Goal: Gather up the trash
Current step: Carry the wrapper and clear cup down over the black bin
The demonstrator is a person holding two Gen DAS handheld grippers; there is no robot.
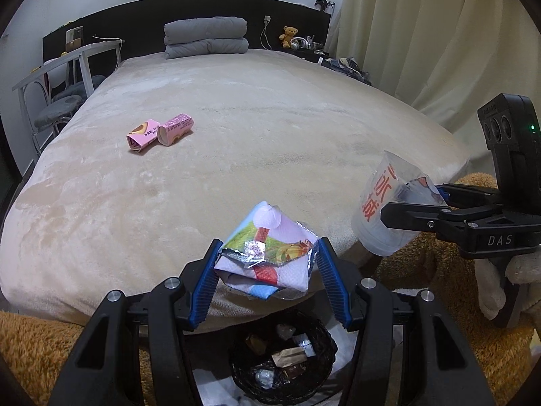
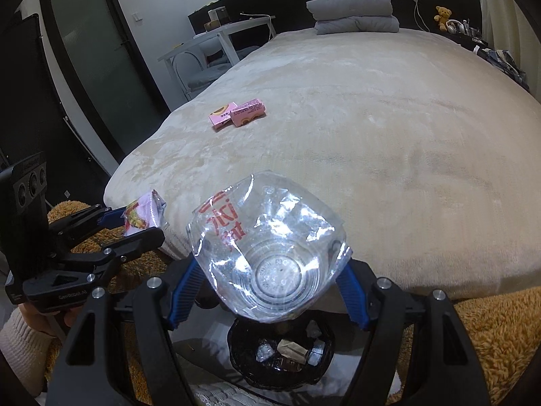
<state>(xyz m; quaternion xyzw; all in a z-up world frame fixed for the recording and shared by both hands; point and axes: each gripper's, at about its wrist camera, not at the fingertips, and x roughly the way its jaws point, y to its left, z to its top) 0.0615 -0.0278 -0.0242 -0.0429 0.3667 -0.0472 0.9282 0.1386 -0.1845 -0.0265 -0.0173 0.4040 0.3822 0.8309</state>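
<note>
My left tongs [image 1: 267,264] grip a crumpled wrapper [image 1: 267,260], right tongs [image 2: 270,287] a clear plastic cup [image 2: 267,250]; bottom centre, the black-lined bin [image 1: 324,338] holds scraps.

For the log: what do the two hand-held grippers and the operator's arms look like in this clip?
Both hand-held grippers, left and right, are matte black frames with silver bolt heads and ribbed blue pads. The right one carries white "DAS" lettering and a black camera block with a green light. Cream knit sleeves cover the wrists. No cables are visible.
</note>
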